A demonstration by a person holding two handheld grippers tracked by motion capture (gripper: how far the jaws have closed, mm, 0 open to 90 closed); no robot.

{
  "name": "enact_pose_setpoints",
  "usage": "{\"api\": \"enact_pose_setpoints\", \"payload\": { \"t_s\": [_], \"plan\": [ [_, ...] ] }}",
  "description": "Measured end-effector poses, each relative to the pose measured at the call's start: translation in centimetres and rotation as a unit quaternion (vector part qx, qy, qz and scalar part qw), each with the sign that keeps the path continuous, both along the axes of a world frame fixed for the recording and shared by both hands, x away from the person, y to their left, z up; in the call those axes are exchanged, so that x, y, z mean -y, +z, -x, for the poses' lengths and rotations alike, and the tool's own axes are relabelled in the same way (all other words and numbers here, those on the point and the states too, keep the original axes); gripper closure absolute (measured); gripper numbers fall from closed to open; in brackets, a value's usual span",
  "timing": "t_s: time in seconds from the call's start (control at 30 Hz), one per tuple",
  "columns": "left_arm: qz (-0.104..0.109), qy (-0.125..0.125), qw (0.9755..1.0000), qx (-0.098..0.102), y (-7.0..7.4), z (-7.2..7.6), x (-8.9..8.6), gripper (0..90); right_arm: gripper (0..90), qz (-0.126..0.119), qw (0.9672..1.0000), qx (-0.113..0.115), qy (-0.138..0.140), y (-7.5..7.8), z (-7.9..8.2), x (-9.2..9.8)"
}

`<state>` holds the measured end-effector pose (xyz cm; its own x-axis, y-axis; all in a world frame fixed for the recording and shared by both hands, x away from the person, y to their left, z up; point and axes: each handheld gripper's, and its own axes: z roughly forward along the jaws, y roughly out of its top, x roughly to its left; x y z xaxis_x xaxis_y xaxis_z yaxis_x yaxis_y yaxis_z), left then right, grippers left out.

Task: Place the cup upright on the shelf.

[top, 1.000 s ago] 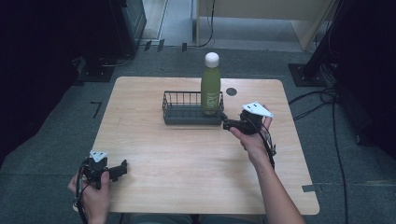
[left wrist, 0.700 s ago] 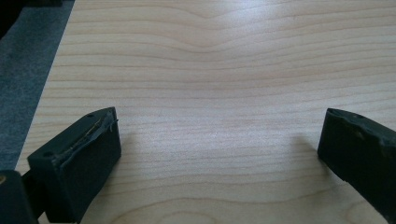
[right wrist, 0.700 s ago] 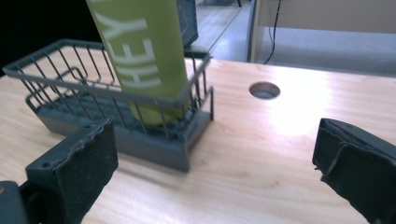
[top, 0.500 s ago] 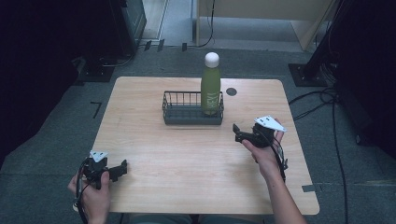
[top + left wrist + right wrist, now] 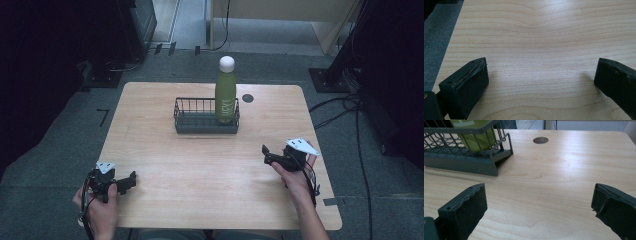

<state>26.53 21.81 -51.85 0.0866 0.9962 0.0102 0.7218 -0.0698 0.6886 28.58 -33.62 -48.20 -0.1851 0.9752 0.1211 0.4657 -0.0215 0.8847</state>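
Observation:
A green bottle [image 5: 226,95] with a white cap stands upright at the right end of a dark wire basket [image 5: 200,122] at the table's far middle. In the right gripper view the basket [image 5: 466,160] and the bottle's green base [image 5: 475,135] appear at upper left. My right gripper [image 5: 267,155] hovers over the table's right side, well in front of the basket, open and holding nothing [image 5: 537,207]. My left gripper [image 5: 131,180] rests low at the near left corner, open with bare wood between its jaws [image 5: 541,82].
A round dark hole [image 5: 247,98] sits in the wooden table [image 5: 210,170] right of the basket. Cables [image 5: 350,107] and dark stands lie on the grey floor around the table. The table's left edge [image 5: 451,42] runs close beside my left gripper.
My right gripper has drawn back from the bottle and basket toward the near right, empty. The bottle stays upright in the basket. The left gripper has not moved.

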Motion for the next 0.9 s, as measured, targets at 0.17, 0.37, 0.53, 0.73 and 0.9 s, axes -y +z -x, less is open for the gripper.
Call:
{"api": "enact_pose_setpoints", "payload": {
  "t_s": [0.17,0.37,0.53,0.73,0.9],
  "plan": [
    [0.000,0.000,1.0000,0.000,0.0,0.0,0.0,0.0,0.2,-0.004,0.9999,-0.007,-0.012,-0.9,1.1,1.2],
    [0.000,0.000,1.0000,0.000,0.0,0.0,0.0,0.0,0.5,-0.003,0.9994,-0.017,-0.030,-1.9,2.5,2.8],
    [-0.001,-0.001,1.0000,0.000,0.0,0.0,0.0,0.0,0.6,-0.002,0.9987,-0.024,-0.046,-2.4,3.7,4.0],
    [-0.001,-0.001,1.0000,0.000,0.0,0.0,0.0,0.0,0.6,0.012,0.9977,-0.029,-0.060,-2.9,5.5,5.5],
    [-0.001,-0.001,1.0000,0.000,0.0,0.0,0.0,0.0,0.6,0.018,0.9956,-0.049,-0.078,-3.5,6.9,7.1]
  ]
}}
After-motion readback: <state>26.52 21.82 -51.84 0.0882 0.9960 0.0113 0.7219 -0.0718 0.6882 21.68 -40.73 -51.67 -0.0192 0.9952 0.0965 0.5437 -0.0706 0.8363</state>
